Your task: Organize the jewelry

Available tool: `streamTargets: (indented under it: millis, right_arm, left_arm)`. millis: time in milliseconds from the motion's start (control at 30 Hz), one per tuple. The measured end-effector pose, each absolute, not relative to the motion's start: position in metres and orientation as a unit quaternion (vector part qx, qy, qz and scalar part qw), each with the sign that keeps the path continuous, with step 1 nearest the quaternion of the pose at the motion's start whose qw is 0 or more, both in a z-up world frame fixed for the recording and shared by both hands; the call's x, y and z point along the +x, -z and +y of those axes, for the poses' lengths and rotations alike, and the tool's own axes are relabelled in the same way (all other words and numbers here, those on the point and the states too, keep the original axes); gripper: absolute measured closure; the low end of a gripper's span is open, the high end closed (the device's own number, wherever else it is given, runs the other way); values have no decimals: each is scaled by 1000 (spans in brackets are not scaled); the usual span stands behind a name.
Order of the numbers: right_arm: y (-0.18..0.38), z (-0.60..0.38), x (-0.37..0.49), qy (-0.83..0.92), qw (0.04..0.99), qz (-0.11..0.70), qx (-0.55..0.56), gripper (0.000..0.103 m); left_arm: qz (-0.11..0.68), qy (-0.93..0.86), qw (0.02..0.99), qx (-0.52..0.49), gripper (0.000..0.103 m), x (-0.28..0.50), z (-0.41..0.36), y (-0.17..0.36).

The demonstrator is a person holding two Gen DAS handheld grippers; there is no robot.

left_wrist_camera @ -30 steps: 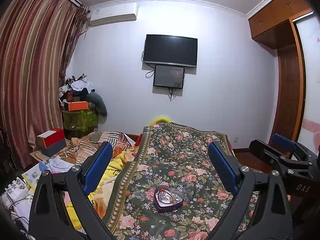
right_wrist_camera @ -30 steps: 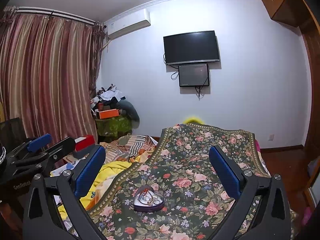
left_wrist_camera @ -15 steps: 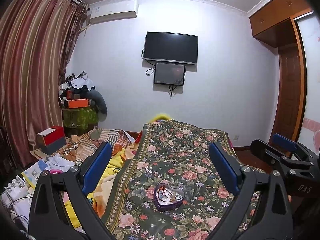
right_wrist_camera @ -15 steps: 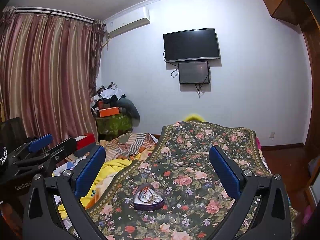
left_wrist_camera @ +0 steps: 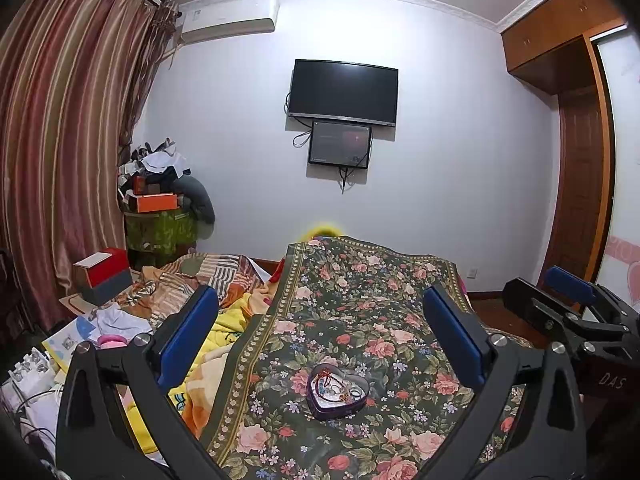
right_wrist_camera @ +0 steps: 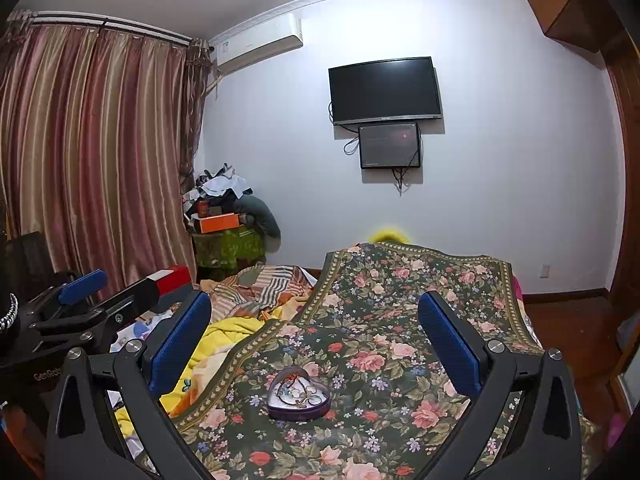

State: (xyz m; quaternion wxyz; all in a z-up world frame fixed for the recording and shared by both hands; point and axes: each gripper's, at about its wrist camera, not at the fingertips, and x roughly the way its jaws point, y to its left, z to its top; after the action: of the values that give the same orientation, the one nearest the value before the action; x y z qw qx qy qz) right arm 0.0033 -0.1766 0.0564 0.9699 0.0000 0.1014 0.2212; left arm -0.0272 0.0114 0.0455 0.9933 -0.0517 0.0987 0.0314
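A purple heart-shaped tin (left_wrist_camera: 337,392) lies open on the dark floral bedspread (left_wrist_camera: 372,304), with a tangle of small jewelry pieces inside. It also shows in the right wrist view (right_wrist_camera: 298,394). My left gripper (left_wrist_camera: 320,332) is open and empty, held above and short of the tin. My right gripper (right_wrist_camera: 314,330) is open and empty too, also short of the tin. Each gripper shows at the edge of the other's view: the right one (left_wrist_camera: 568,304), the left one (right_wrist_camera: 84,300).
Rumpled yellow and striped bedding (left_wrist_camera: 208,304) lies left of the bedspread. A red and grey box (left_wrist_camera: 102,276) and loose clutter sit at the far left. A cluttered green stand (left_wrist_camera: 160,224) is in the corner by the curtains. A TV (left_wrist_camera: 344,92) hangs on the wall.
Both views have tilted slightly, so the tin and the wall TV sit a little higher in the frames. Both grippers stay open and the tin has not moved.
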Motion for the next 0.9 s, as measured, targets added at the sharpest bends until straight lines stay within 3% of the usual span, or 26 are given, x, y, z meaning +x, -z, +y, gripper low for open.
streamTargets:
  millis: [900]
  right_arm:
    - [-59, -180, 6, -220, 970, 105, -3, 0]
  left_arm:
    - [102, -17, 993, -61, 0, -30, 12, -46]
